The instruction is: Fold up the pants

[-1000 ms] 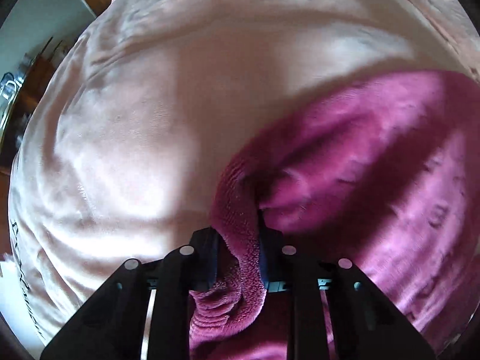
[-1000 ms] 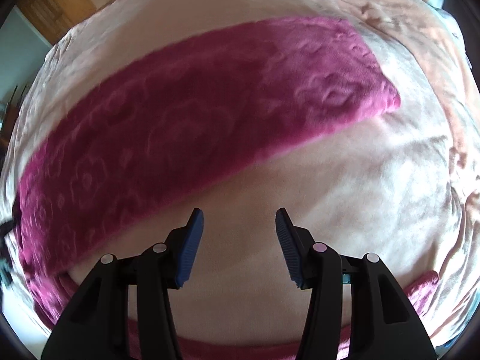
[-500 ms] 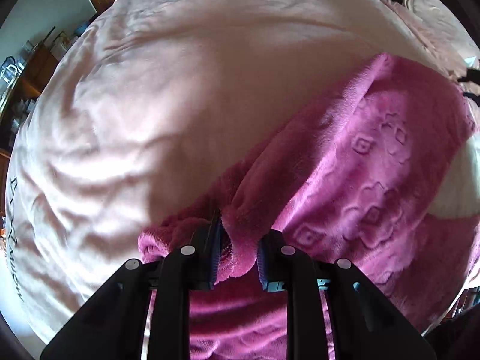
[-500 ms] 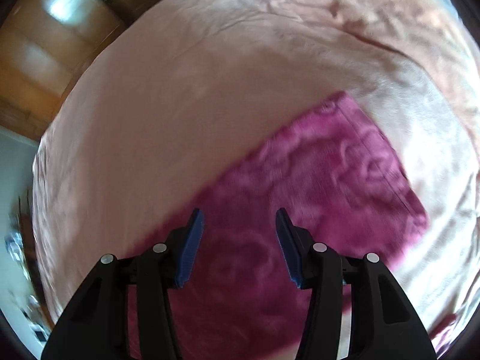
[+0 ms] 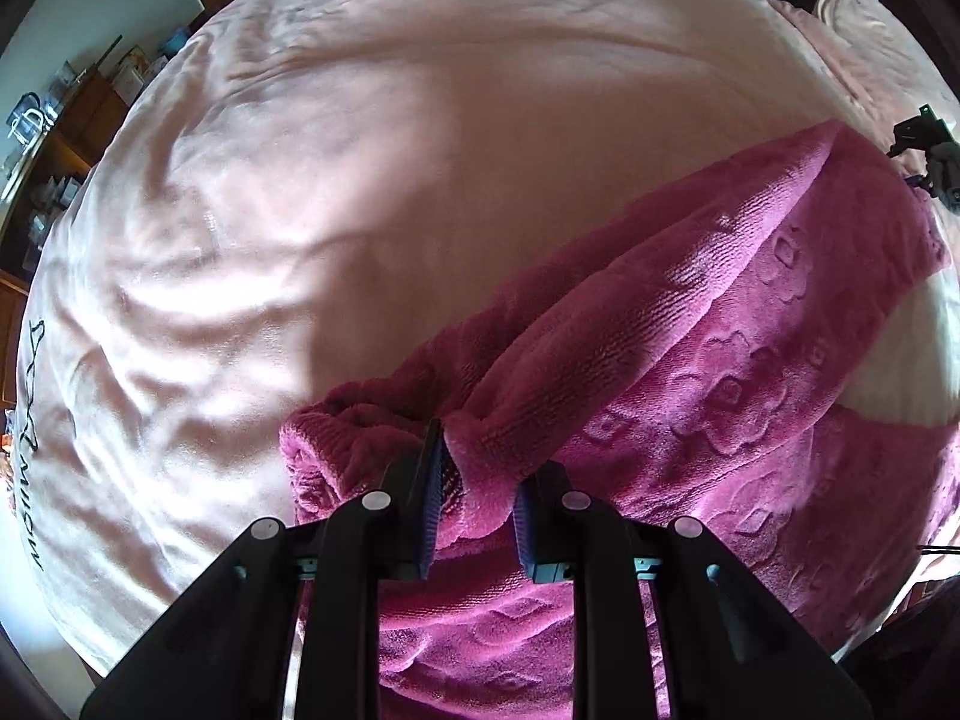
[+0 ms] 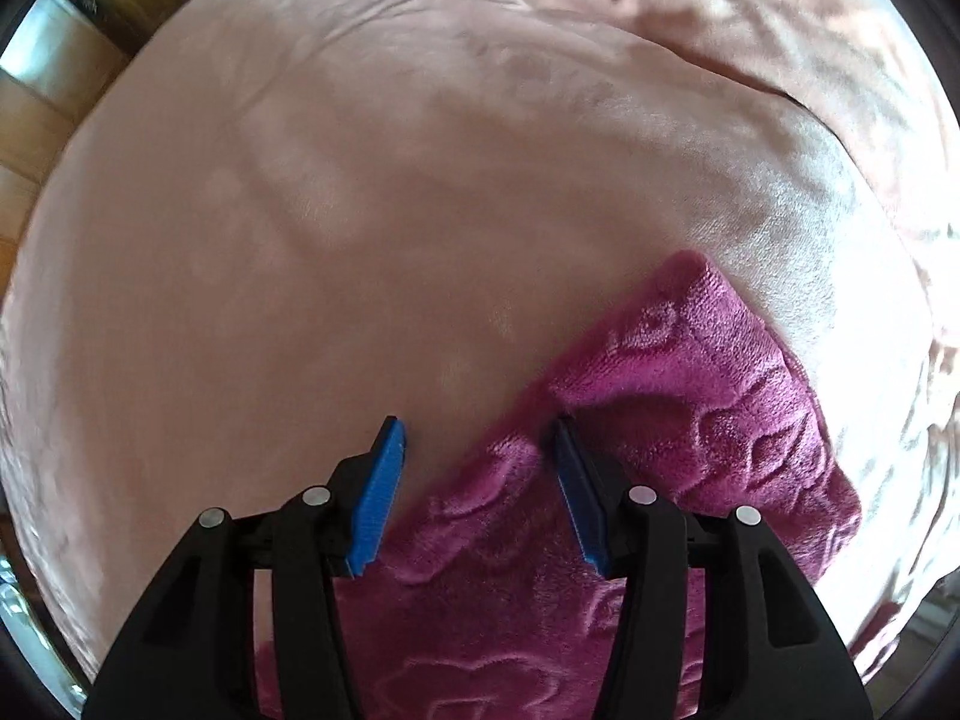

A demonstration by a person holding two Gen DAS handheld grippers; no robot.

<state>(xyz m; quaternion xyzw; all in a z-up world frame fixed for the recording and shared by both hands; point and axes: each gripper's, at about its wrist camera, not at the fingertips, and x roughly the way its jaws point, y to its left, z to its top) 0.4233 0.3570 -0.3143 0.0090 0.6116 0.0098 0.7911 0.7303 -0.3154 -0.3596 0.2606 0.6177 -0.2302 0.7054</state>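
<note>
The pants [image 5: 708, 360] are magenta fleece with an embossed flower pattern, lying on a pink bedspread [image 5: 372, 180]. My left gripper [image 5: 477, 468] is shut on a thick hem end of the pants and holds it lifted, with the leg stretching away to the upper right. In the right wrist view the far end of the pants [image 6: 690, 396] lies flat at lower right. My right gripper [image 6: 477, 444] is open, low over the pants' left edge, with fabric between and under the blue pads [image 6: 378, 498]. It also shows in the left wrist view [image 5: 930, 162] at the far right edge.
The pink bedspread [image 6: 360, 210] fills both views, wrinkled on the left. Wooden furniture with clutter [image 5: 54, 120] stands beyond the bed's left edge. A wooden floor or door [image 6: 66, 78] shows past the far left edge.
My left gripper has lifted the pants end and pulled it back, so one leg now drapes over the other. My right gripper has moved along the leg to its far end, still open.
</note>
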